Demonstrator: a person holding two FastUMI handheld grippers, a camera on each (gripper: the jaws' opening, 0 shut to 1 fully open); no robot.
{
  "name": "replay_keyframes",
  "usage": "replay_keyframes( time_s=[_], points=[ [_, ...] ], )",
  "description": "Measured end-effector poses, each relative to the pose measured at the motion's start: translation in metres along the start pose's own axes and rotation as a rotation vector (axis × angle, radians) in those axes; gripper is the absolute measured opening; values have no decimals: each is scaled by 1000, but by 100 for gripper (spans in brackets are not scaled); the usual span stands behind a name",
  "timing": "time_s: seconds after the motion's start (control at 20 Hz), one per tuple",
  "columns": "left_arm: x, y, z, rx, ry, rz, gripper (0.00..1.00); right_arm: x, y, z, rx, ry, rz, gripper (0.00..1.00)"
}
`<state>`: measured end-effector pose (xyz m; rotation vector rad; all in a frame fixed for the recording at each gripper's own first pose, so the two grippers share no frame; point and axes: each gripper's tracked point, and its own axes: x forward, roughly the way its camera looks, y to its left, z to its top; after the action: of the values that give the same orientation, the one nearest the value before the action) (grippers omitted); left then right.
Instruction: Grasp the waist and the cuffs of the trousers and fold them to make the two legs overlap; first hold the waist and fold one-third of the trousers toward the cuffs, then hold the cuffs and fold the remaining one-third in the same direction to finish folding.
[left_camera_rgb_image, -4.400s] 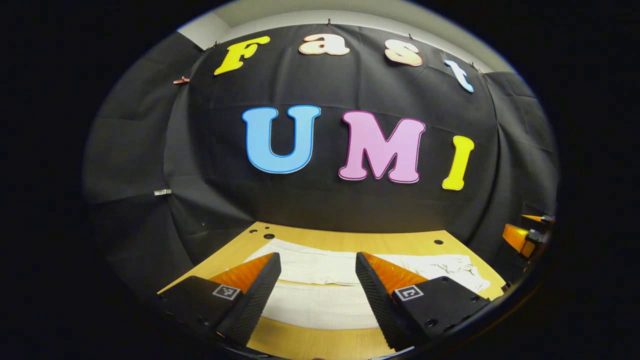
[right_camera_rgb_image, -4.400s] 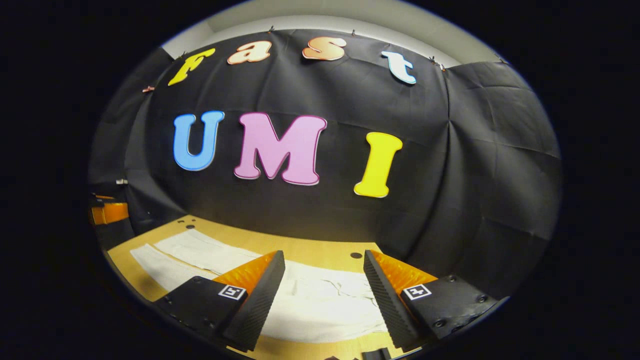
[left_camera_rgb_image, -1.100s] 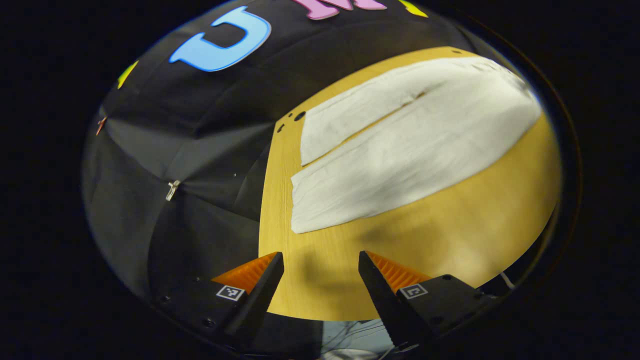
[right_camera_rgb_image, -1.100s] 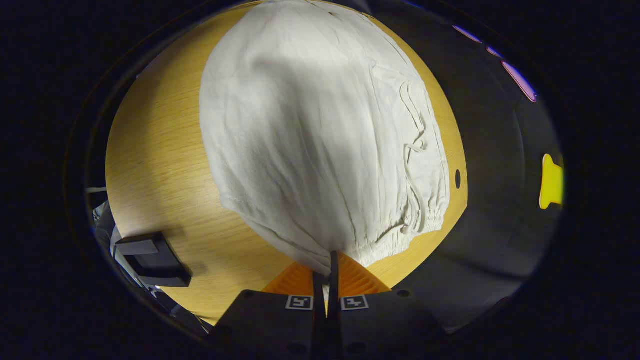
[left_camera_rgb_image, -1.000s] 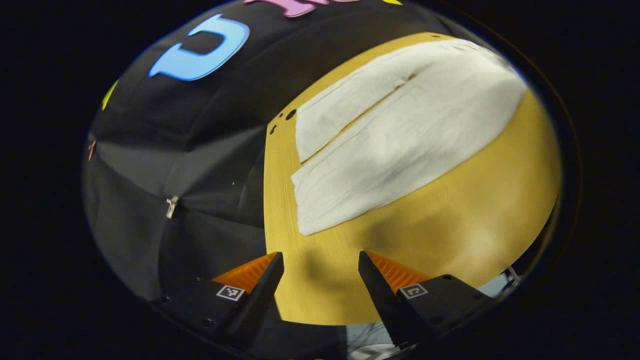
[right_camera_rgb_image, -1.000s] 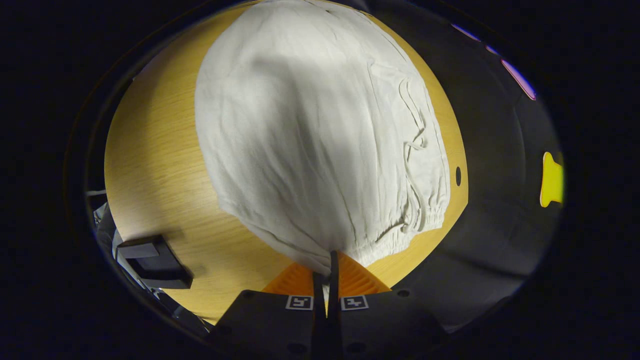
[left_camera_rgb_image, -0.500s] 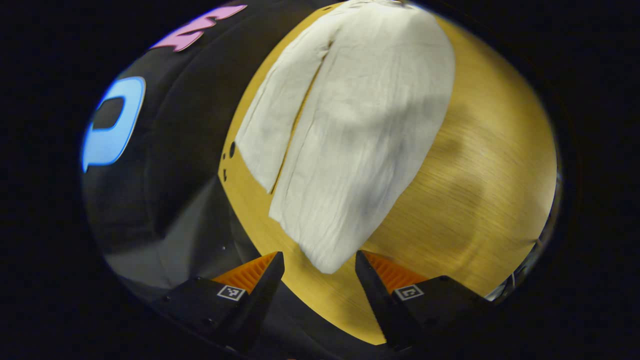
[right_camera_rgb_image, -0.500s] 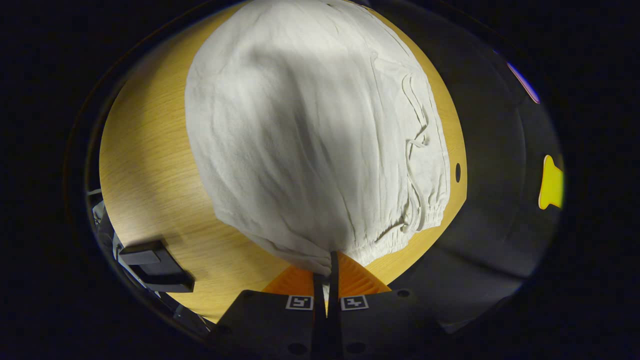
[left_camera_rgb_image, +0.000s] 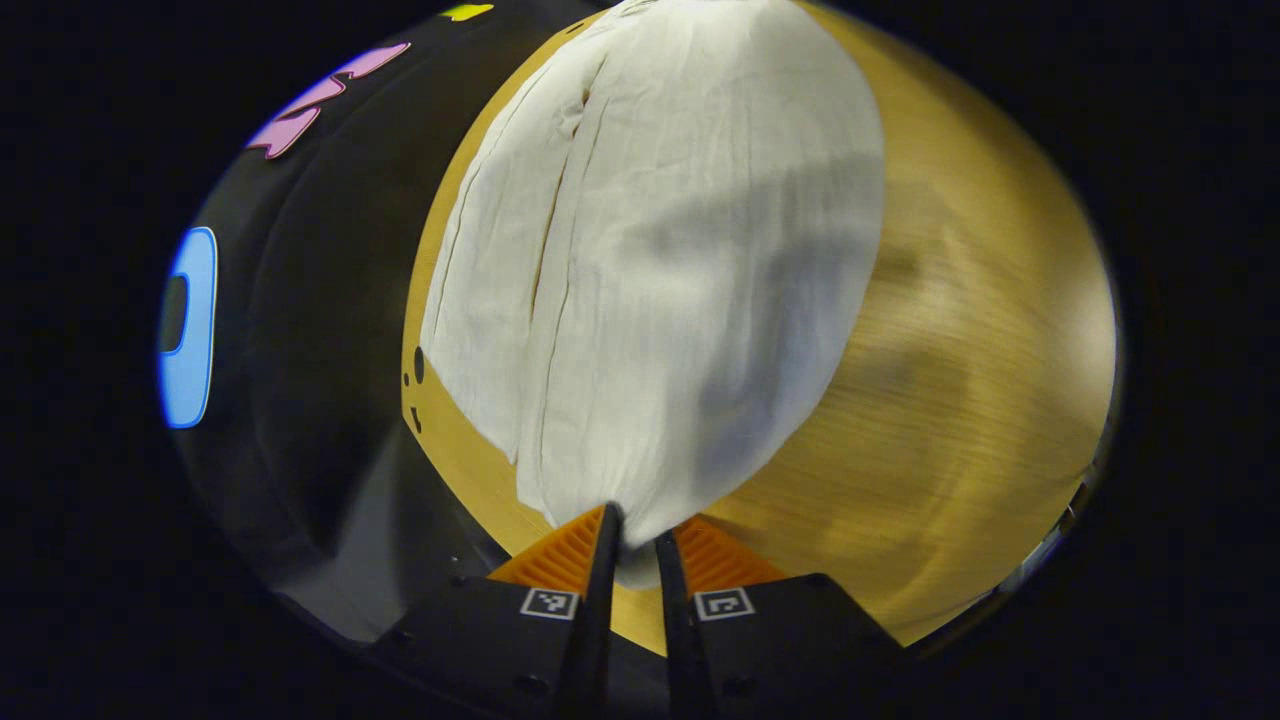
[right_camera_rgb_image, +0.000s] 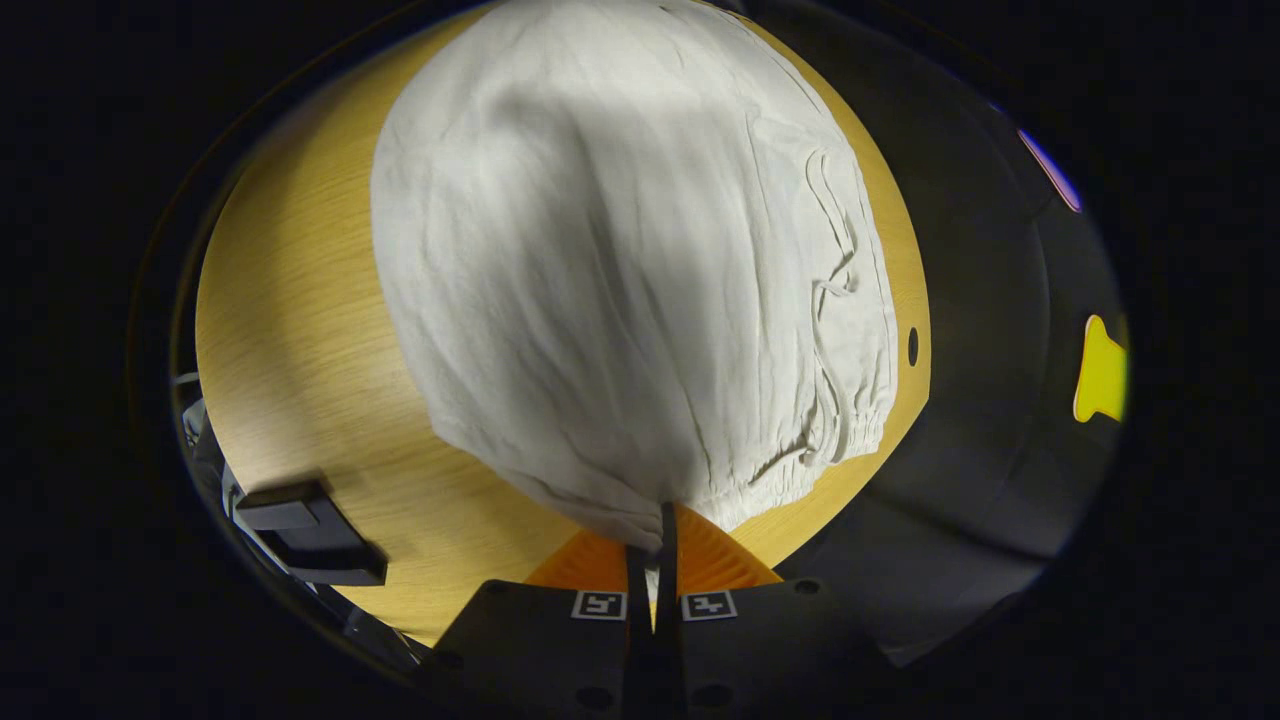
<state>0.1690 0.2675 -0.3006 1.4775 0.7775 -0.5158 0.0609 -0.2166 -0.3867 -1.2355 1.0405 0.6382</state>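
White trousers (left_camera_rgb_image: 660, 260) lie spread flat on the wooden table (left_camera_rgb_image: 960, 330). In the left gripper view the two legs run away from me, side by side with a thin seam between them. My left gripper (left_camera_rgb_image: 632, 535) is shut on the near cuff corner of the nearer leg. In the right gripper view the gathered waistband with its drawstring (right_camera_rgb_image: 830, 300) curves along the right side of the trousers (right_camera_rgb_image: 600, 260). There my right gripper (right_camera_rgb_image: 652, 540) is shut on the near corner of the waist.
A dark block (right_camera_rgb_image: 300, 530) juts at the table's near left edge in the right gripper view. Small holes (left_camera_rgb_image: 418, 365) mark the tabletop by the cuffs, and one hole (right_camera_rgb_image: 912, 346) lies beside the waistband. Black cloth walls close in behind.
My left gripper swung round to the cuff end, came down on the near leg's corner and shut on it. The right gripper has kept its hold on the waist.
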Motion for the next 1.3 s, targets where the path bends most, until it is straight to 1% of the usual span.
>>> replay_keyframes(
  time_s=[0.05,0.1,0.15,0.25,0.3,0.35,0.4,0.45,0.5,0.6,0.75,0.9,1.0,1.15,1.3],
  points=[
    [3,1,-2,-7,7,3,12,0,0,0,-9,0,-9,5],
    [3,4,-3,-23,13,17,11,0,0,0,-18,0,-17,5],
    [5,4,-2,-63,19,28,8,0,0,0,-23,-1,-22,5],
    [5,6,-2,-171,29,33,5,-1,0,0,-10,-2,-19,5],
    [4,5,0,-229,27,30,6,-1,-1,-1,6,2,-10,5],
    [3,12,-2,-277,25,45,5,-1,-1,-2,24,8,-1,5],
    [0,16,-3,-321,23,69,5,-2,-3,-1,42,3,1,0],
    [-4,19,-3,-375,24,89,5,-4,-5,-1,56,-3,-2,0],
    [-11,26,1,-440,15,119,5,-8,-9,-1,73,-10,-12,5],
    [-27,47,12,-540,-15,189,5,-19,-16,-1,134,-28,-25,5],
    [-41,73,19,-632,-33,254,5,-33,-44,2,223,-57,-61,5],
    [-58,87,33,-727,-43,262,5,-42,-82,6,291,-85,-105,5],
    [-69,107,45,-778,-72,283,5,-50,-106,10,361,-96,-128,5],
    [-85,135,60,-862,-104,312,5,-44,-141,16,511,-132,-148,5],
    [-92,163,73,-937,-128,328,5,-38,-176,24,612,-169,-180,5]
  ],
)
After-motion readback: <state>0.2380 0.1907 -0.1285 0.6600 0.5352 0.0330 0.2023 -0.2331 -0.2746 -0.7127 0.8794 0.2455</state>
